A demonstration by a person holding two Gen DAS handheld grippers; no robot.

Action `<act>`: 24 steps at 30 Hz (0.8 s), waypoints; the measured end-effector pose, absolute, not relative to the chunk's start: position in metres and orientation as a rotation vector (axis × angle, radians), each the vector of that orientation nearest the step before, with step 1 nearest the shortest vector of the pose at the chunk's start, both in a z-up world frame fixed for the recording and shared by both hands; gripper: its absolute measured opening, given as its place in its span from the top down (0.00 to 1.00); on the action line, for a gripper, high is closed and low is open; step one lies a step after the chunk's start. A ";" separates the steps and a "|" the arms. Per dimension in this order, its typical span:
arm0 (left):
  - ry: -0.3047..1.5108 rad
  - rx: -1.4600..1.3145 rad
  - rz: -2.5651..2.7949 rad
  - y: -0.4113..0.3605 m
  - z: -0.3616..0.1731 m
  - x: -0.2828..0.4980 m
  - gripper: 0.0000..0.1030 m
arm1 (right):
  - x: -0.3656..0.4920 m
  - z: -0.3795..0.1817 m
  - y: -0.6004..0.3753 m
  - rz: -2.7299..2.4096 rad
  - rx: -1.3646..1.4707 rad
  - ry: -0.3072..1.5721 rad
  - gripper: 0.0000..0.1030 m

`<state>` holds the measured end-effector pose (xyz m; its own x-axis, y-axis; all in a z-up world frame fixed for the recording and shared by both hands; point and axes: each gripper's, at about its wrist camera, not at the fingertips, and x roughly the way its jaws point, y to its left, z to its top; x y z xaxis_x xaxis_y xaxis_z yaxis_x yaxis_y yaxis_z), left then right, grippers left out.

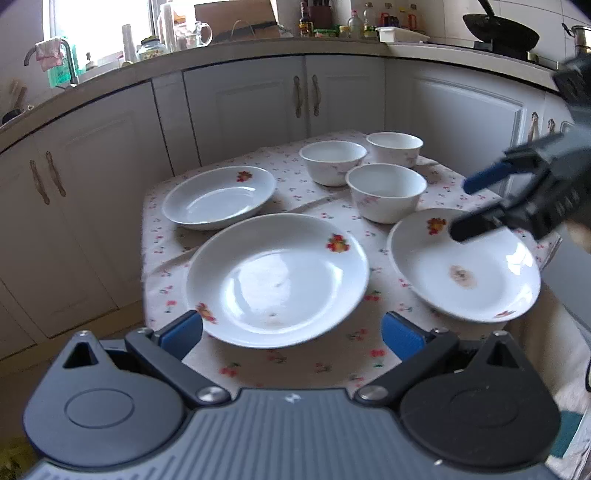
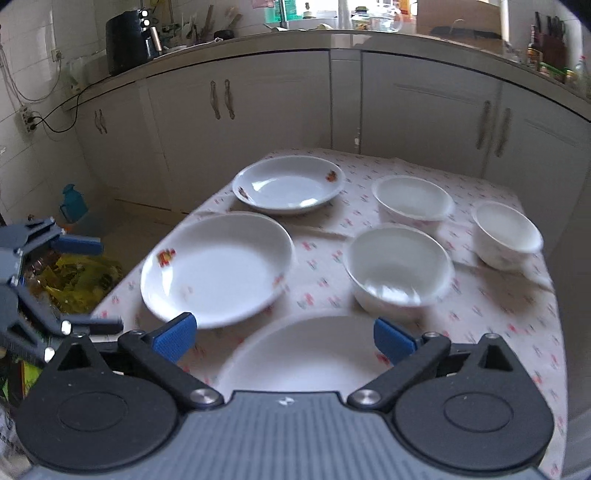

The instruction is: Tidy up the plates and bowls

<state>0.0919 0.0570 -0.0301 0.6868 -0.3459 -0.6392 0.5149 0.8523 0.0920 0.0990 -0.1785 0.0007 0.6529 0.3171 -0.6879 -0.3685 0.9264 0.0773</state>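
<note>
Three white plates with fruit prints lie on a small table with a flowered cloth (image 1: pixel 332 354): a far-left plate (image 1: pixel 219 197), a middle plate (image 1: pixel 277 278) and a right plate (image 1: pixel 465 264). Three white bowls stand behind them: left (image 1: pixel 332 160), far (image 1: pixel 394 147) and near (image 1: pixel 386 192). My left gripper (image 1: pixel 291 332) is open and empty, above the near rim of the middle plate. My right gripper (image 2: pixel 284 338) is open and empty over the right plate (image 2: pixel 303 354); it also shows in the left wrist view (image 1: pixel 463 206).
White kitchen cabinets (image 1: pixel 258 99) run behind the table under a cluttered counter with a wok (image 1: pixel 500 31) and bottles. A yellow bag (image 2: pixel 81 280) and a teal jug (image 2: pixel 74 205) sit on the floor left of the table.
</note>
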 end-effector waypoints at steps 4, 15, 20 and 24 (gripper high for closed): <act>0.662 0.274 -0.488 0.035 -0.031 0.084 0.01 | 0.073 -0.011 -0.202 0.370 -0.095 0.774 0.00; 0.669 0.296 -0.528 -0.024 -0.030 0.073 0.01 | 0.030 -0.034 -0.250 0.393 -0.127 0.797 0.00; 0.671 0.313 -0.554 -0.044 -0.029 0.075 0.01 | 0.028 -0.041 -0.272 0.382 -0.072 0.798 0.00; 0.681 0.333 -0.571 -0.057 -0.031 0.077 0.01 | 0.028 -0.046 -0.281 0.386 -0.044 0.801 0.00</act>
<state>0.0773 -0.0574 -0.0313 0.6339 -0.3842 -0.6712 0.5942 0.7974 0.1048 0.0277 -0.2810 -0.0457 0.6301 0.3207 -0.7072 -0.3538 0.9293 0.1062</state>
